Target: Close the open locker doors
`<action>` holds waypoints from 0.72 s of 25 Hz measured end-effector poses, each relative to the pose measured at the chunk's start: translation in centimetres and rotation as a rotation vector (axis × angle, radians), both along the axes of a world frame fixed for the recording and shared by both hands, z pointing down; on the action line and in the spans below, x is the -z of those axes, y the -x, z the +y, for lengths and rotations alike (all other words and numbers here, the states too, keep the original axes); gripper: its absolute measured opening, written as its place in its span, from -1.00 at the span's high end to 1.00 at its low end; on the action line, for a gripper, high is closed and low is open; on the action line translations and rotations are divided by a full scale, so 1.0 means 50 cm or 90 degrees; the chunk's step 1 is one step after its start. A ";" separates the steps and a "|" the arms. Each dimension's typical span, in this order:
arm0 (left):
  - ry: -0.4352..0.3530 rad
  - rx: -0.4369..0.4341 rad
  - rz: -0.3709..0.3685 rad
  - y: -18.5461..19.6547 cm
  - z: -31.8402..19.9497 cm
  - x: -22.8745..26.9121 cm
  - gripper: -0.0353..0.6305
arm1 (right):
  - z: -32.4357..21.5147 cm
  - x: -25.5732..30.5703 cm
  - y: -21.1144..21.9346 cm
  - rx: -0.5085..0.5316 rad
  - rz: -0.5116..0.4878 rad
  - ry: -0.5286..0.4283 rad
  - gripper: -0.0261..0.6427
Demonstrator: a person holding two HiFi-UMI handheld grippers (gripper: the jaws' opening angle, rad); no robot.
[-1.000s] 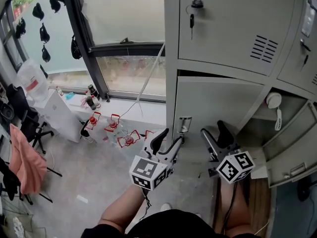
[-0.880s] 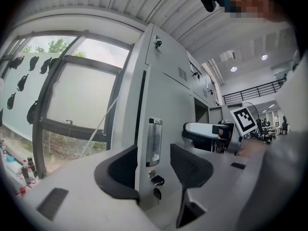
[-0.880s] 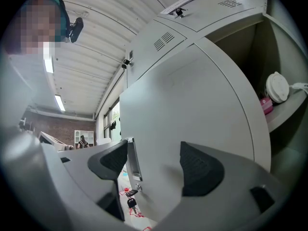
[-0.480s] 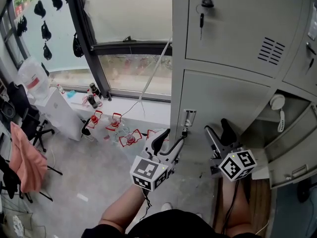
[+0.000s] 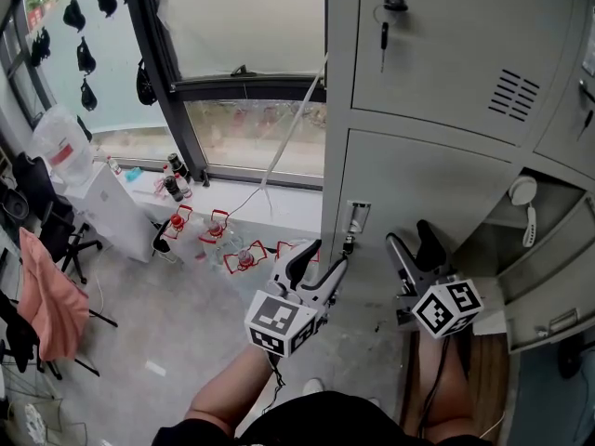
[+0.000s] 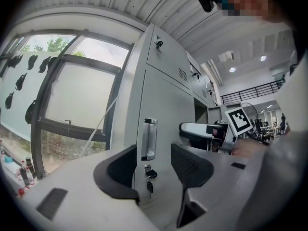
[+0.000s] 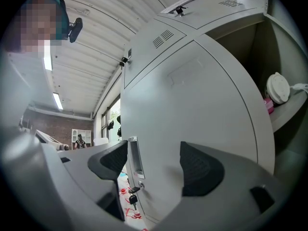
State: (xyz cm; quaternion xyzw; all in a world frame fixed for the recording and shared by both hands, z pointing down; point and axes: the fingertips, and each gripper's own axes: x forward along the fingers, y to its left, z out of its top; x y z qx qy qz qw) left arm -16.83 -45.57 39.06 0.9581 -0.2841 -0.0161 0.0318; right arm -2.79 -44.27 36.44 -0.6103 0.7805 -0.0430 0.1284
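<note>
The grey lower locker door (image 5: 418,189) stands nearly flush with its frame, with a recessed handle (image 5: 356,217) and a key (image 5: 348,245) at its left edge. My left gripper (image 5: 323,256) is open and empty just in front of that edge. In the left gripper view its jaws (image 6: 154,170) frame the handle (image 6: 148,138) and the key (image 6: 150,173). My right gripper (image 5: 409,237) is open and empty close before the door face (image 7: 192,105). To the right a compartment (image 5: 548,207) is open, and its door (image 5: 550,295) stands swung out.
A white round object (image 5: 521,193) lies on the open compartment's shelf. The upper locker (image 5: 437,45) is shut with a key (image 5: 384,33) in it. Left of the lockers are a window (image 5: 232,54), bottles and red racks (image 5: 214,240) on the floor, and a white cabinet (image 5: 112,214).
The dark gap above the lower door has gone as the door swung in towards its frame. Both grippers followed it slightly forward, still open.
</note>
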 end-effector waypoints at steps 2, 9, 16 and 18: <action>-0.002 -0.003 -0.002 -0.001 0.002 0.000 0.21 | 0.000 0.000 0.000 -0.001 0.001 -0.001 -0.08; -0.008 -0.006 -0.008 0.001 0.005 -0.001 0.19 | -0.001 -0.001 -0.002 -0.005 0.003 -0.004 -0.09; -0.008 -0.027 -0.003 0.001 0.027 0.010 0.06 | 0.014 0.005 0.003 -0.002 -0.004 -0.009 -0.20; -0.012 -0.053 -0.005 -0.010 0.043 0.011 -0.04 | 0.030 0.008 -0.002 -0.006 -0.010 -0.014 -0.23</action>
